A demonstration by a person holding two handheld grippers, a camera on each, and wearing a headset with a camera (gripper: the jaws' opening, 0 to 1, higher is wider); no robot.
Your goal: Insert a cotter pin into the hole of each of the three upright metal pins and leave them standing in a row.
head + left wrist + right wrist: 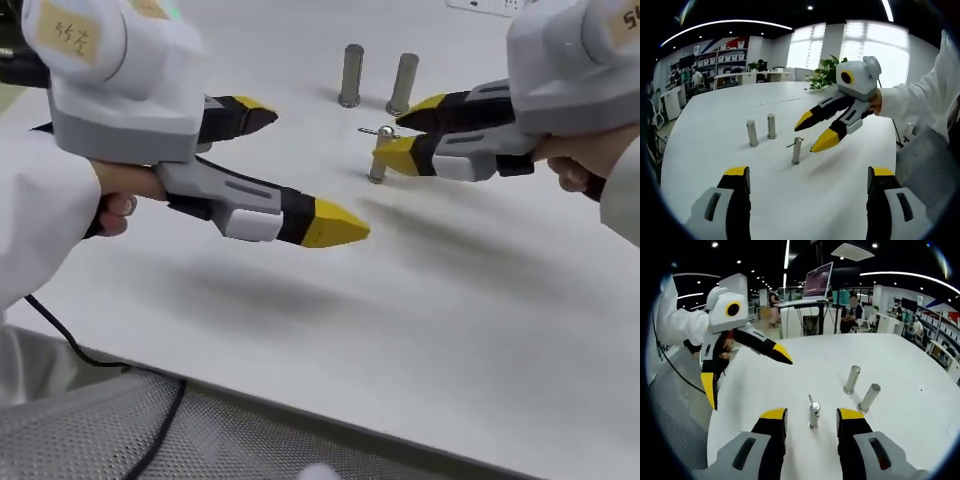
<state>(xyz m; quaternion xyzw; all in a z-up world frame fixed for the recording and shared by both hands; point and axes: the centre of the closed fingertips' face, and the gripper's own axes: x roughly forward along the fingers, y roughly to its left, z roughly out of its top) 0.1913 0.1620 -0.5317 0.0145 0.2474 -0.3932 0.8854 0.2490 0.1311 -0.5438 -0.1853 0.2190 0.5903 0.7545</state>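
Three grey metal pins stand upright on the white table. Two bare pins are at the back. The nearer pin has a cotter pin through its top, also seen in the left gripper view. My right gripper is open with one jaw on each side of this pin, a small gap showing on both sides. My left gripper is open and holds nothing, off to the left of the pins. Its jaws point towards them.
The table's front edge runs across the bottom, with a grey mesh surface and a black cable below it. Bare tabletop lies in front of the pins. Office desks and shelves stand far behind.
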